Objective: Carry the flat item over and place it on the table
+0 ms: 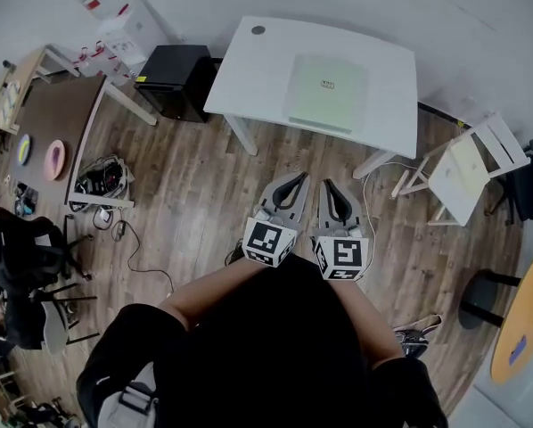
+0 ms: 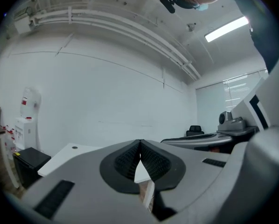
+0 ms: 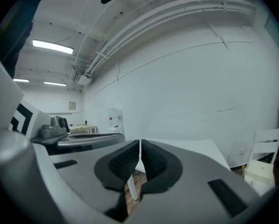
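Both grippers are hovering side by side above the wood floor [image 1: 195, 185] in the head view, the left gripper [image 1: 293, 185] and the right gripper [image 1: 331, 193] each pressing its jaws together on nothing. Farther off, the pale green flat item [image 1: 327, 92] is lying on the white table [image 1: 249, 69], on its right half and well apart from both tools. A black cabinet [image 1: 179, 80] is standing just left of the table, and a white chair [image 1: 473, 166] is standing to its right.

In the left gripper view, the left gripper [image 2: 139, 144] is holding its ribbed pads [image 2: 154, 161] tip to tip, nothing between them, with the table [image 2: 65, 155] showing behind against a white wall [image 2: 107, 92].

In the right gripper view, the right gripper [image 3: 140, 144] is likewise keeping its jaws closed and empty, the table [image 3: 195, 148] lying beyond and the chair [image 3: 265, 157] standing at far right.
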